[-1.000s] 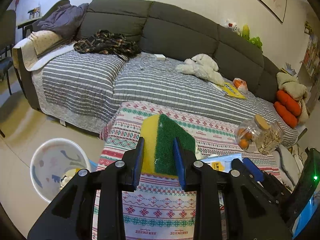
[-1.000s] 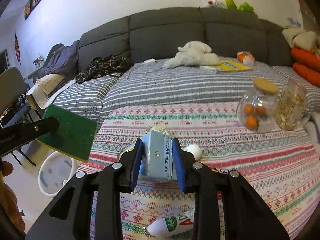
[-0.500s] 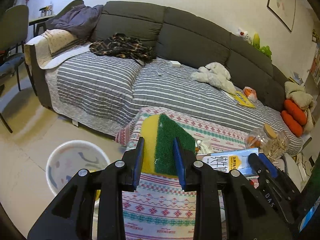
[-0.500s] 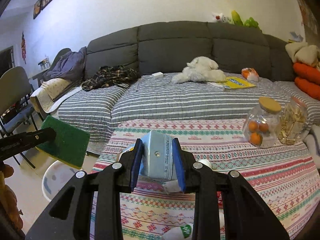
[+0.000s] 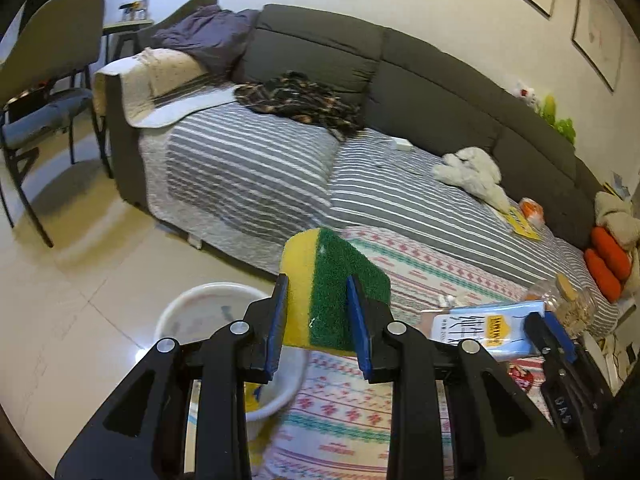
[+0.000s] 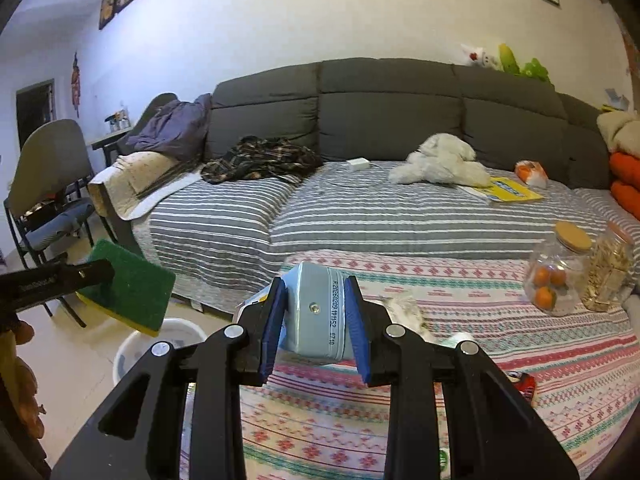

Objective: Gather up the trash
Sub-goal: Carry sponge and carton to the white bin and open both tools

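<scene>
Left gripper (image 5: 316,320) squeezes green-yellow sponge (image 5: 336,292), up over near edge of white bin (image 5: 188,304) on floor. Right gripper (image 6: 314,316) squeezes blue carton (image 6: 314,312) above patterned table (image 6: 500,360). Neither dropped yet. More scraps left on table.

Grey sofa (image 6: 384,96) with striped cover, white plush toy (image 6: 438,160), plaid shirt (image 6: 260,158), yellow booklet (image 6: 506,189), two glass jars (image 6: 560,272) on patterned bench (image 6: 500,364), grey chair (image 5: 44,60)
</scene>
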A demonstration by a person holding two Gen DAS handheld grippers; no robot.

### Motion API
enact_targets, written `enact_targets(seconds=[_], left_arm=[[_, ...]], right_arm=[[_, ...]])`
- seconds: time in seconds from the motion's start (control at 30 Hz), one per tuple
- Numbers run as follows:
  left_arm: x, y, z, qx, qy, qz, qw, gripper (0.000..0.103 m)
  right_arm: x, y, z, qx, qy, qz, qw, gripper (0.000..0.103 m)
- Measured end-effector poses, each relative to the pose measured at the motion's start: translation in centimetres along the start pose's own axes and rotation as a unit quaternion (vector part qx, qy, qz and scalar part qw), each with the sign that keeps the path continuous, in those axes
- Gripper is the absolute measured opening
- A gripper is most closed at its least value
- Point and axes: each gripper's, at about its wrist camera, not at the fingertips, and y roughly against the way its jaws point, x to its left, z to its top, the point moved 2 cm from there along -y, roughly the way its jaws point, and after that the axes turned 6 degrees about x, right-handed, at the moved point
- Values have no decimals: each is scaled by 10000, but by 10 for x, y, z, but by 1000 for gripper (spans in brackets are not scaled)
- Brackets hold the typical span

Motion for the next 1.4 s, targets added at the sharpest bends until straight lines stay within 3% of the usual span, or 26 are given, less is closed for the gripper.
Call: enact_targets(seconds=[0.3, 0.37, 0.43, 0.5, 0.8, 1.07, 1.13, 1.4], left_arm=[[62, -5, 6, 321, 454, 440, 9975, 31], [73, -6, 7, 367, 588, 503, 9963, 37], [89, -1, 10, 320, 834, 523, 9946, 56], [101, 8, 12, 209, 1003, 497, 9935, 60], [160, 48, 23, -398, 1635, 786, 9826, 63], [177, 62, 24, -503, 1832, 766, 9788, 64], [179, 64, 25, -511, 1812, 760, 9792, 64], [171, 64, 26, -576, 1691, 844, 9803, 71]], right_arm=[[50, -6, 10, -13, 162, 344, 9993, 31], [64, -9, 13, -12, 127, 460, 9989, 31], [78, -12, 14, -13, 155, 531, 9985, 31], [92, -16, 15, -2, 218, 582, 9981, 31], [154, -36, 14, 120, 527, 692, 9961, 31], [190, -63, 2, 495, 702, 596, 9945, 33], [194, -68, 1, 572, 698, 540, 9945, 57], [188, -70, 7, 549, 682, 92, 9961, 73]])
